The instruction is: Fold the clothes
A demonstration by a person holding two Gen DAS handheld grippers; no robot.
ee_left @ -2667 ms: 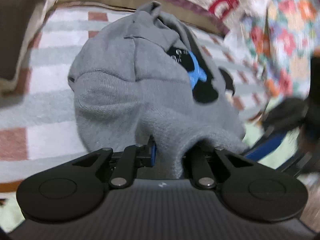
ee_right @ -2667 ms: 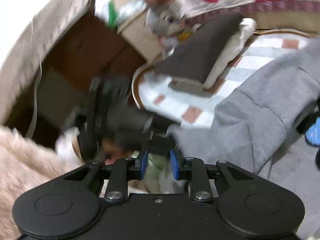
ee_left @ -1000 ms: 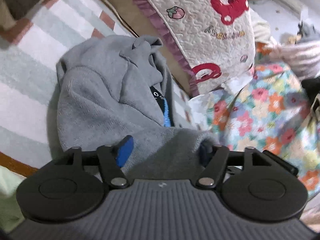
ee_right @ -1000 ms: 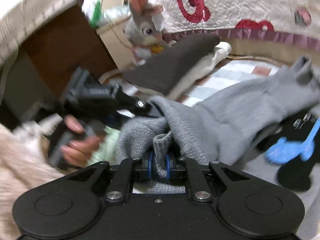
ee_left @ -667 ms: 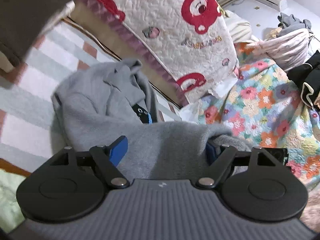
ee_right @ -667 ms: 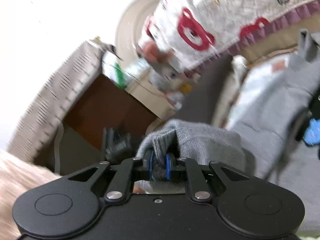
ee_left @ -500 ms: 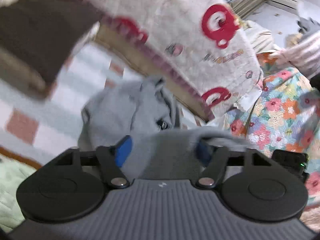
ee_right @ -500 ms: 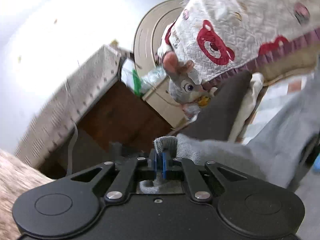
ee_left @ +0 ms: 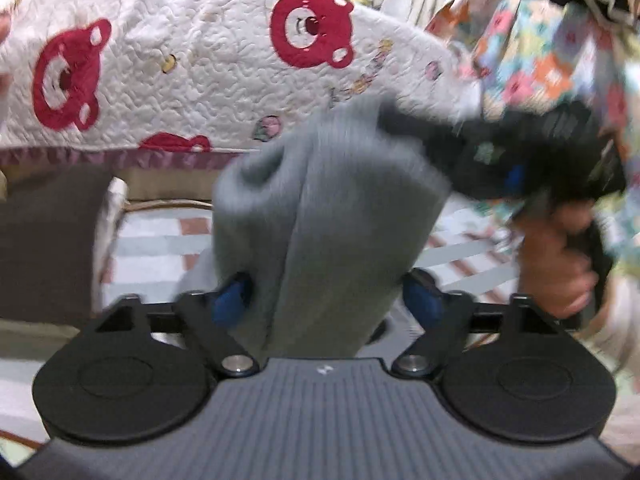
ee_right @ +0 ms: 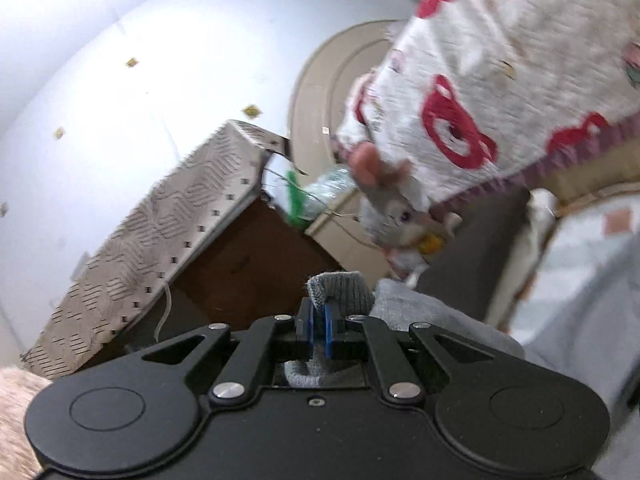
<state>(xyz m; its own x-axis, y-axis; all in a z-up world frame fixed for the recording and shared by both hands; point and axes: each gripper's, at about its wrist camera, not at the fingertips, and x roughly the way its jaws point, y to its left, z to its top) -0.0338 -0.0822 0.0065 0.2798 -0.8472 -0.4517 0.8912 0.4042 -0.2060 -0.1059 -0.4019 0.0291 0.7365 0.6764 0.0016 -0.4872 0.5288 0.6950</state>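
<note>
A grey knitted sweatshirt [ee_left: 328, 208] hangs lifted above the striped bed cover [ee_left: 160, 240]. In the left wrist view its ribbed fabric runs between my left gripper's [ee_left: 328, 296] wide-apart blue pads [ee_left: 230, 298], so the left gripper is open. The right gripper [ee_left: 516, 176] shows there at the right, held in a hand, gripping the sweatshirt's far edge. In the right wrist view the right gripper [ee_right: 319, 330] is shut on a grey ribbed edge [ee_right: 340, 288], raised high; more grey cloth [ee_right: 580, 312] trails down to the right.
A white quilt with red bears [ee_left: 200, 68] stands behind the bed. A dark folded garment [ee_left: 44, 240] lies at the left. A floral blanket [ee_left: 540, 64] is at the right. A plush rabbit [ee_right: 396, 212] and a wooden cabinet [ee_right: 256, 264] are beside the bed.
The right gripper has closed on the sweatshirt's edge and lifted it high off the bed. The left gripper opened and now has the raised fabric between its spread pads.
</note>
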